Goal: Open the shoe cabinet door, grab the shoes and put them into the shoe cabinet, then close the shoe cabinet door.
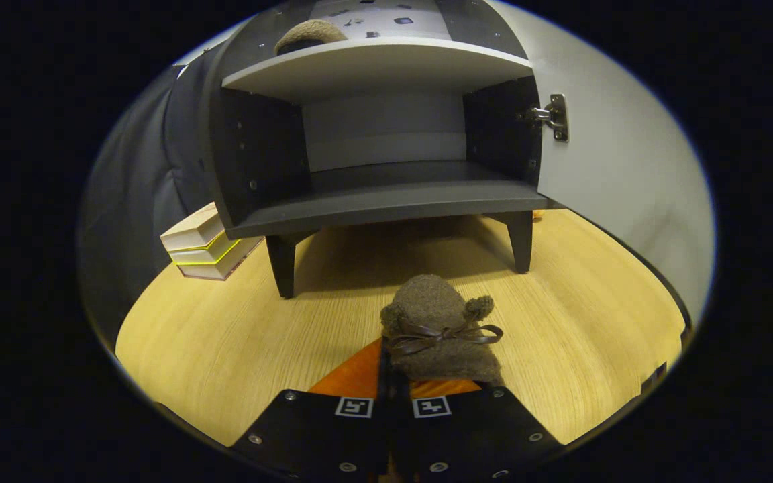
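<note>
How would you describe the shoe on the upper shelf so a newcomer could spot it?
Find the open shoe cabinet on the wooden floor. On its upper shelf, at the left, sits a fuzzy brown shoe. Its twin lies just ahead of the closed claw.

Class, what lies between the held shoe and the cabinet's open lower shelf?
In the gripper view, only bare wooden floor separates the shoe, clamped in the hand-held gripper, from the cabinet.

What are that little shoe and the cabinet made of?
The shoe, held between the gripper fingers, looks like fuzzy brown felt or wool, with a glossy ribbon bow. The cabinet seems matte grey laminated board with smooth, flat panels.
</note>
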Motion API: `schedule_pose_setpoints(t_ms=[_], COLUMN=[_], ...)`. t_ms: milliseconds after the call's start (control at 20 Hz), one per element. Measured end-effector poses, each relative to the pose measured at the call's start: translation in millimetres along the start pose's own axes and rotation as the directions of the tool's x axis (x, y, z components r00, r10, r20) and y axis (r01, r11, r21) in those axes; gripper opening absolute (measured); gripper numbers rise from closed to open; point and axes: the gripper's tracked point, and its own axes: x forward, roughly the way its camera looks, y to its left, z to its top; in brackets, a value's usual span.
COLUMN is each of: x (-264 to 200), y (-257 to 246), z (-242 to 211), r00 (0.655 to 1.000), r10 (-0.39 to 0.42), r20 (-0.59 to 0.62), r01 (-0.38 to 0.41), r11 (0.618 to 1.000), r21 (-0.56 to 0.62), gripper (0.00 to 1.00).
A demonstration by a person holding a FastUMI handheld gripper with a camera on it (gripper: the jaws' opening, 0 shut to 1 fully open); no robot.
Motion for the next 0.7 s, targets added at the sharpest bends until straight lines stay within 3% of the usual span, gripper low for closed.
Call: schedule_pose_setpoints(t_ms=[200,700], x=[-30.7,-131.4], y=[-1.4,15.0], z=[42.9,196.2], r00=[0.999,0.973], r10=[-0.033,-0.103], r20=[0.041,0.205], r01=[0.035,0.1], r11=[0.998,0.995], r21=[-0.045,0.028], gripper=[0.07,0.07])
